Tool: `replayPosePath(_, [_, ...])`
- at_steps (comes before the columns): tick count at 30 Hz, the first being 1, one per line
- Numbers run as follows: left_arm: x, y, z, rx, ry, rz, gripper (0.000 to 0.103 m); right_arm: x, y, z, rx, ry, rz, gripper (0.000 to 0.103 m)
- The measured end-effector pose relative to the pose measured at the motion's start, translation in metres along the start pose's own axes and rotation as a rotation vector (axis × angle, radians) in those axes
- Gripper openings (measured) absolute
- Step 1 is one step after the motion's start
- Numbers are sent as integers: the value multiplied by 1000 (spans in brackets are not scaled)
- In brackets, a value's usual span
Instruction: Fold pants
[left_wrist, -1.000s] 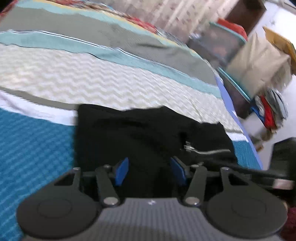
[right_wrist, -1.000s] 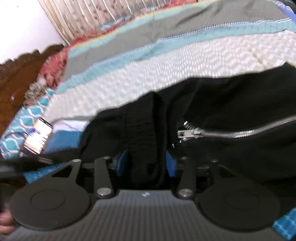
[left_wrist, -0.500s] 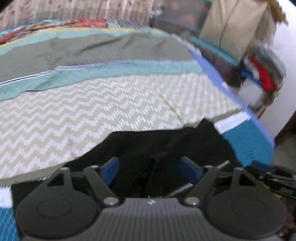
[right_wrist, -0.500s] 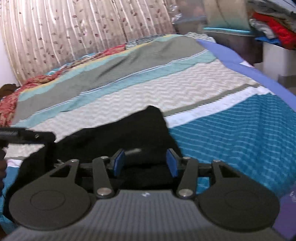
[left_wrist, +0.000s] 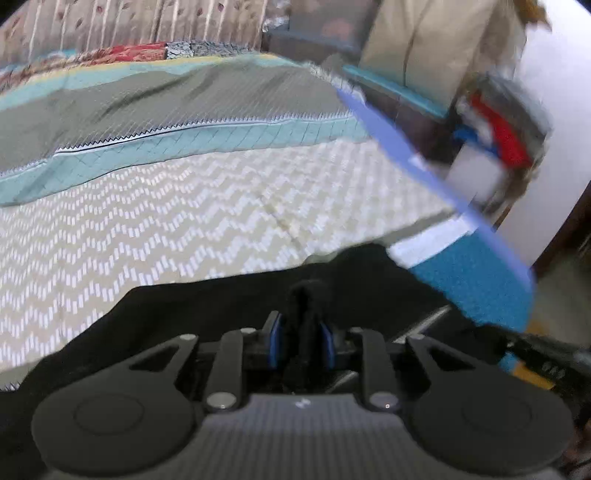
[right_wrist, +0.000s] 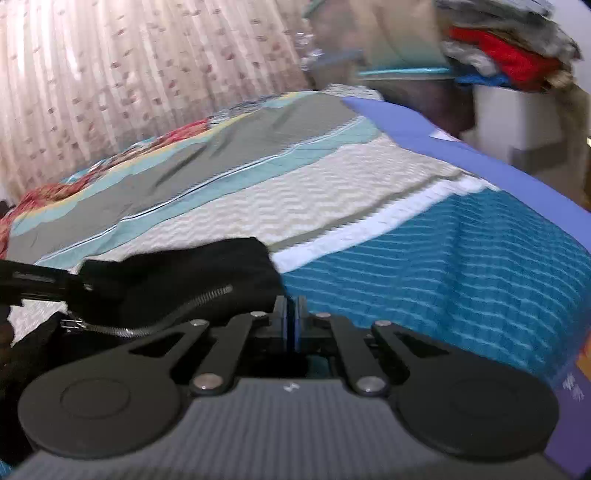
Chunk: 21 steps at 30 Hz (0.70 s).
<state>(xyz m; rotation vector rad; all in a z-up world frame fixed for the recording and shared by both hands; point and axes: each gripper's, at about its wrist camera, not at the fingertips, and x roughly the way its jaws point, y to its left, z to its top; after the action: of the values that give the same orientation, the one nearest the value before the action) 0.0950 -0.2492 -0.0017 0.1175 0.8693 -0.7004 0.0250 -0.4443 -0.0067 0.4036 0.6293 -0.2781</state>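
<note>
Striped quilt covers the bed (left_wrist: 221, 206); black pants (right_wrist: 192, 280) lie bunched at its near edge. Left hand-held gripper (left_wrist: 301, 341) pinches a fabric ridge, likely to carry a fold. Right hand-held gripper (right_wrist: 291, 325) is clenched, seemingly holding nothing.

Soft, even daylight fills both views, brightest at the backlit curtain (right_wrist: 140, 92) in the upper left of the right wrist view, which looks washed out. No hard shadows fall on the bed (left_wrist: 184, 206). Motion blur smears the upper right of both frames, where the stacked clothes (left_wrist: 506, 125) lose their outlines. Fisheye distortion bows the bed's stripes and darkens the corners. The black pants (right_wrist: 192, 280) show almost no detail.
</note>
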Motion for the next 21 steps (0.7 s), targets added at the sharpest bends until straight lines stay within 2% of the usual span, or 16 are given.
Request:
replayPosePath(1, [15,1,-3,8,56,45,28,8,-6,-5,24,48,-6,5])
replayPosePath(2, [28,3,-8,12,98,73,38,15,-11,-10,49,87,2,8])
replayPosePath(3, [32,6,-13,10,90,91,50,15,-13,-13,64,75,19,10])
replayPosePath(4, [28,7,-14,2,74,111,54,11,-14,-13,74,54,31,11])
replayPosePath(5, [24,9,-13,-9,81,114,57,7,-16,-10,89,39,50,21])
replayPosePath(6, [20,11,-10,-24,92,106,59,4,-19,-7,108,18,80,43])
replayPosePath(8, [7,18,-4,-55,89,112,60,-4,-24,-2,140,-33,130,63])
replayPosePath(11, [-15,31,5,-151,50,98,63,1,-23,9,123,-35,165,63])
replayPosePath(13, [-24,35,16,-211,38,111,63,15,-18,9,116,0,169,63])
replayPosePath(16, [-29,28,33,-202,48,81,63,40,-10,1,83,74,187,63])
replayPosePath(17, [-29,22,38,-189,62,74,63,46,-5,-2,54,91,174,57])
replayPosePath(18, [-27,15,45,-171,78,68,64,46,2,-2,20,90,162,29])
replayPosePath(20, [-19,-6,53,-125,112,61,66,37,20,0,-29,86,137,18])
replayPosePath(21, [-15,-17,58,-98,129,59,68,29,32,2,-66,65,134,16])
